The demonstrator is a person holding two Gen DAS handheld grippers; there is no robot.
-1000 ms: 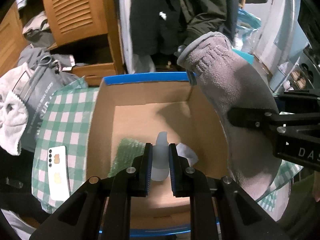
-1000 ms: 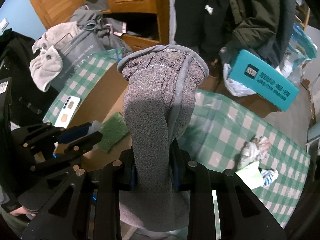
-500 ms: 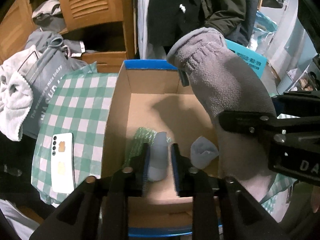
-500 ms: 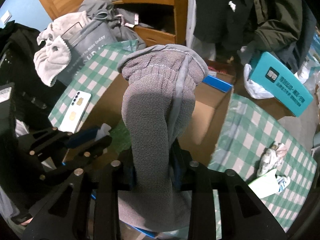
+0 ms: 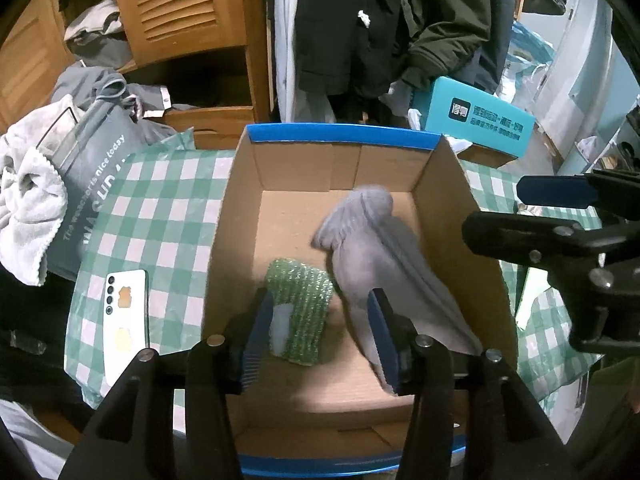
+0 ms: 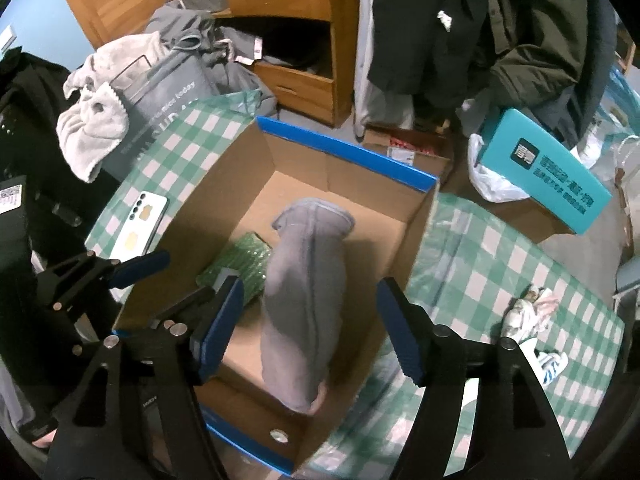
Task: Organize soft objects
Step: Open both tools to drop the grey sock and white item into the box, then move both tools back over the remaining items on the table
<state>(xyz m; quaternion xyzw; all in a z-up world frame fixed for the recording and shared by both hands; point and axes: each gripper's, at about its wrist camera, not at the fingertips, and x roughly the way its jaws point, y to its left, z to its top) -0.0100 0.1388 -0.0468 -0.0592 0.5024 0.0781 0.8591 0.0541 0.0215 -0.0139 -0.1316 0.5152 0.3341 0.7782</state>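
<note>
A grey fleece glove (image 5: 384, 256) lies blurred inside the blue-rimmed cardboard box (image 5: 340, 136), leaning against its right wall; it also shows in the right wrist view (image 6: 304, 292). A green textured sponge (image 5: 300, 300) lies on the box floor, with a small pale soft piece (image 5: 280, 328) on its left edge. My left gripper (image 5: 324, 328) is open above the near end of the box, empty. My right gripper (image 6: 308, 328) is open above the glove, not holding it; it shows at the right in the left wrist view (image 5: 560, 216).
The box (image 6: 344, 152) sits on a green checked cloth (image 5: 160, 208). A white phone (image 5: 126, 320) lies left of the box. A grey bag with a towel (image 5: 28, 200) stands far left. A teal box (image 5: 480, 120) and crumpled wrappers (image 6: 528, 312) are on the right.
Both grippers opened. The right one let go of the grey glove, which dropped into the box. The left one let go of the pale piece, now on the sponge.
</note>
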